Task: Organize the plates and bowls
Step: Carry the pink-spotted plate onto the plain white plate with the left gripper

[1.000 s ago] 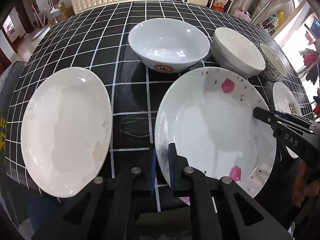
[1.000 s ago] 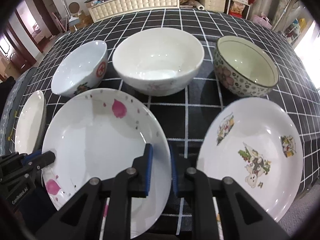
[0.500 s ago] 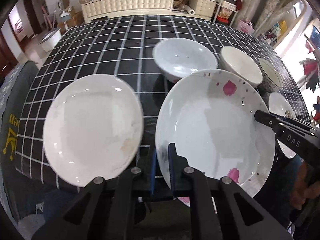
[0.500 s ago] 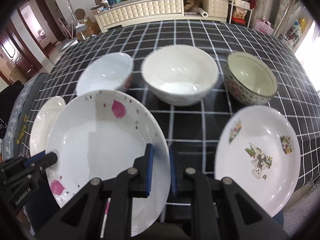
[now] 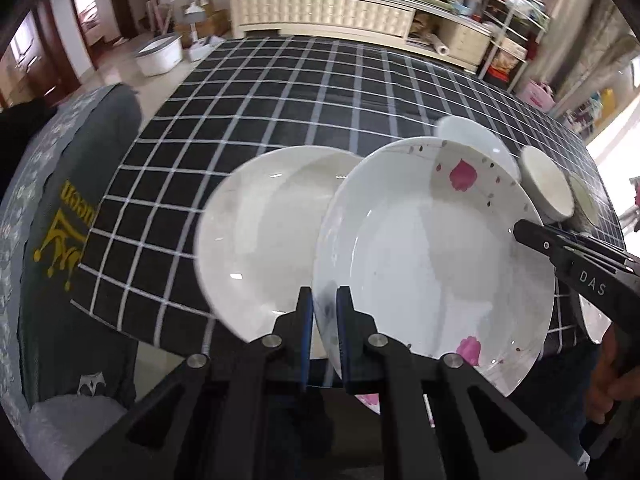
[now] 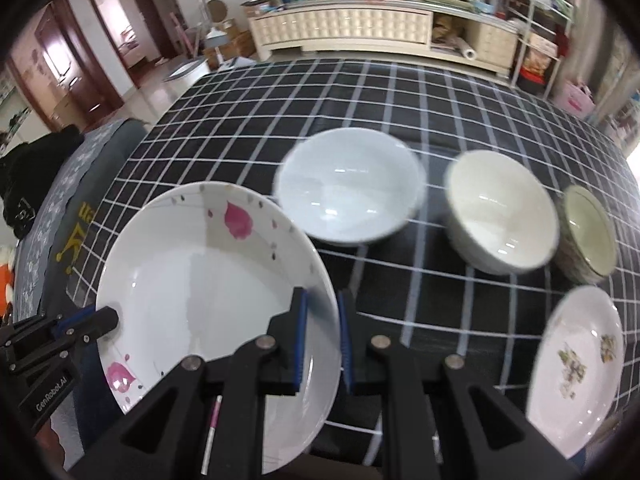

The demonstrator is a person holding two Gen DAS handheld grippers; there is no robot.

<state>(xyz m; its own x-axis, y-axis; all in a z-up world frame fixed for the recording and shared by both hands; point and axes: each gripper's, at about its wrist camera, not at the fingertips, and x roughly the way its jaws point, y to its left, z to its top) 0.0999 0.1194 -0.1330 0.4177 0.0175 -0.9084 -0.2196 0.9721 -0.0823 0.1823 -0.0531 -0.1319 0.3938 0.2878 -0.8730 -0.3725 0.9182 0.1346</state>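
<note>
The pink-petal plate [image 5: 432, 248] has lifted and swung left, now overlapping the plain plate [image 5: 260, 236] (probably its stacking spot). Left gripper [image 5: 322, 312] and right gripper [image 6: 322, 316] each clamp its near rim.

Checked tablecloth [image 5: 304, 92], cream sideboard [image 6: 344, 32]

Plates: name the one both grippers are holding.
The pink-petal plate, clamped at opposite rims by left gripper and right gripper; the plain white plate and cartoon-print plate lie untouched.
</note>
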